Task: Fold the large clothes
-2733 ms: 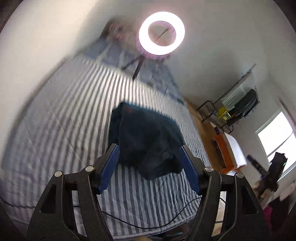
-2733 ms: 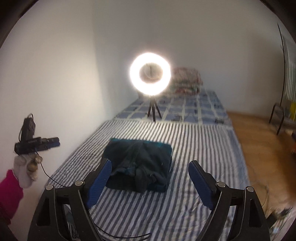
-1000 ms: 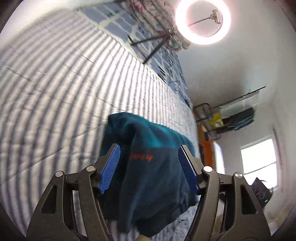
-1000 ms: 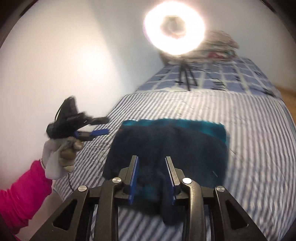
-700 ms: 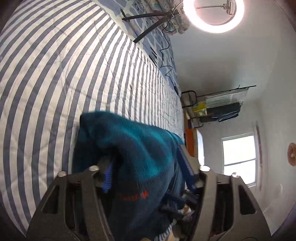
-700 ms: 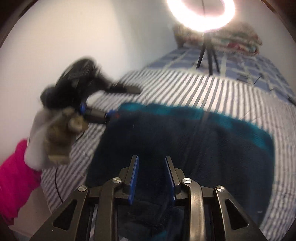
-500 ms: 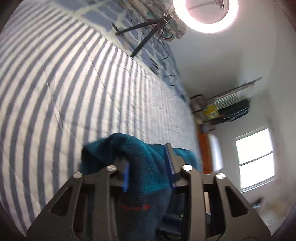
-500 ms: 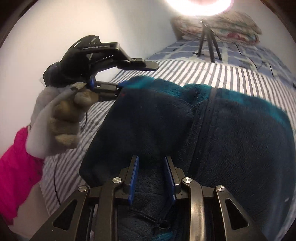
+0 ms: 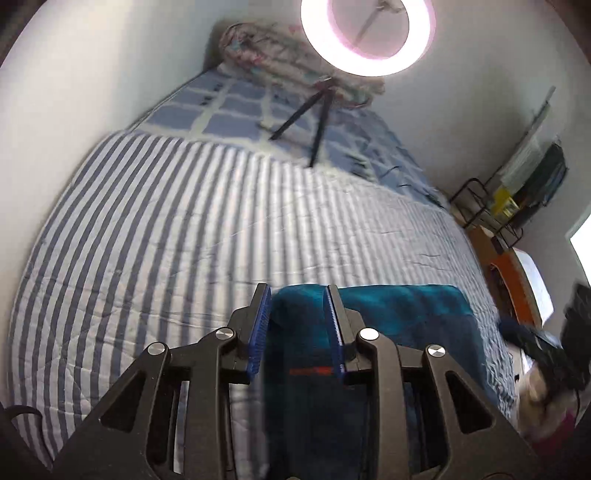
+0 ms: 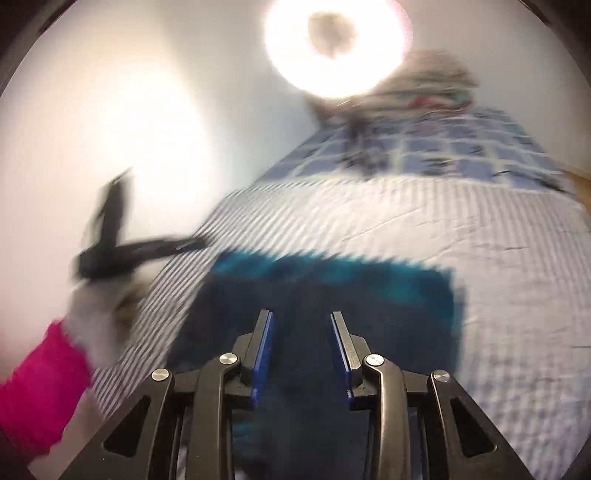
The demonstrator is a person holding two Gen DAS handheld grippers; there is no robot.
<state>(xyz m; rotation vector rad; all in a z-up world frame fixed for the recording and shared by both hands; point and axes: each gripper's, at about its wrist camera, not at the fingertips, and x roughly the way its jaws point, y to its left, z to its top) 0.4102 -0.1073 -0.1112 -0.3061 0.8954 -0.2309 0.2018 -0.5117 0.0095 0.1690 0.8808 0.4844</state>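
A dark blue fleece jacket with a teal inside point(image 9: 399, 332) lies folded on the striped bed cover point(image 9: 166, 229). My left gripper point(image 9: 297, 330) is shut on the jacket's left edge, fleece bunched between the blue pads. In the right wrist view the jacket point(image 10: 332, 291) is blurred by motion. My right gripper point(image 10: 301, 350) is narrowly closed with the jacket's near edge between its pads. The left gripper also shows there point(image 10: 122, 243), held by a gloved hand with a pink sleeve.
A lit ring light on a tripod point(image 9: 365, 33) stands on the blue checked sheet point(image 9: 243, 114) at the far end, with folded bedding point(image 9: 291, 62) behind it. A white wall runs along the left. A rack and an orange box point(image 9: 509, 273) stand right of the bed.
Both grippers came down onto the jacket and closed on it. The jacket was lifted and now lies spread lower and flatter on the bed. The right view is blurred by motion.
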